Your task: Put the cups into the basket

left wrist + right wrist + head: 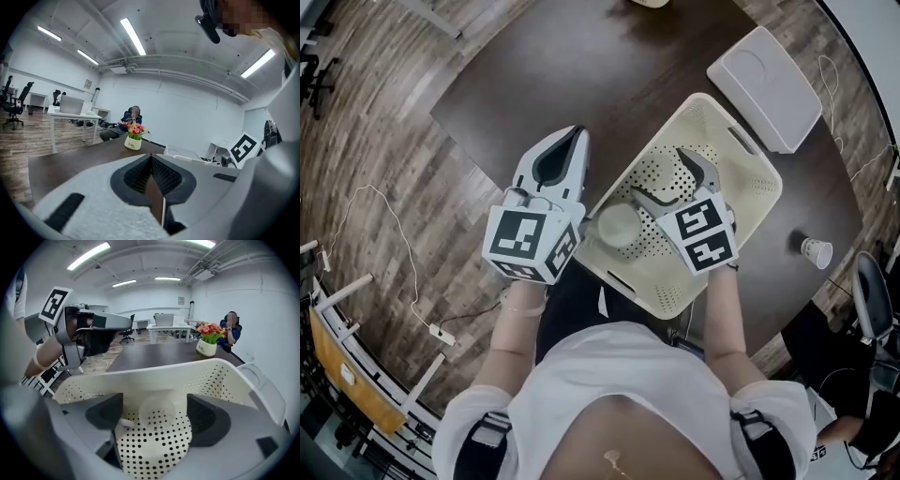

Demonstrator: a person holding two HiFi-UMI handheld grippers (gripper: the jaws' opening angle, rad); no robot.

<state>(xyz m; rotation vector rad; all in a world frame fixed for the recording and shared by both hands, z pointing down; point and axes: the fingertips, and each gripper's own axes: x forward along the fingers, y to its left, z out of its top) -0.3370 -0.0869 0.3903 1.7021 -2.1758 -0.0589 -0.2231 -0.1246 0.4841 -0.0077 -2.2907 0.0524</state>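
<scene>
A cream perforated basket [741,202] stands on the dark table [581,75]. A pale cup [619,226] sits inside it near the front left corner. In the right gripper view that cup [157,420] rests on the basket floor [154,451]. My right gripper [667,178] [154,412] hangs over the basket, open, with its pads clear of the cup on both sides. A second paper cup [817,252] stands on the table to the right of the basket. My left gripper [577,133] [151,158] is left of the basket, shut and empty.
A white lid or box [764,86] lies beyond the basket at the back right. A flower pot [133,140] stands at the table's far end, with a person seated behind it. Cables run over the wooden floor at left.
</scene>
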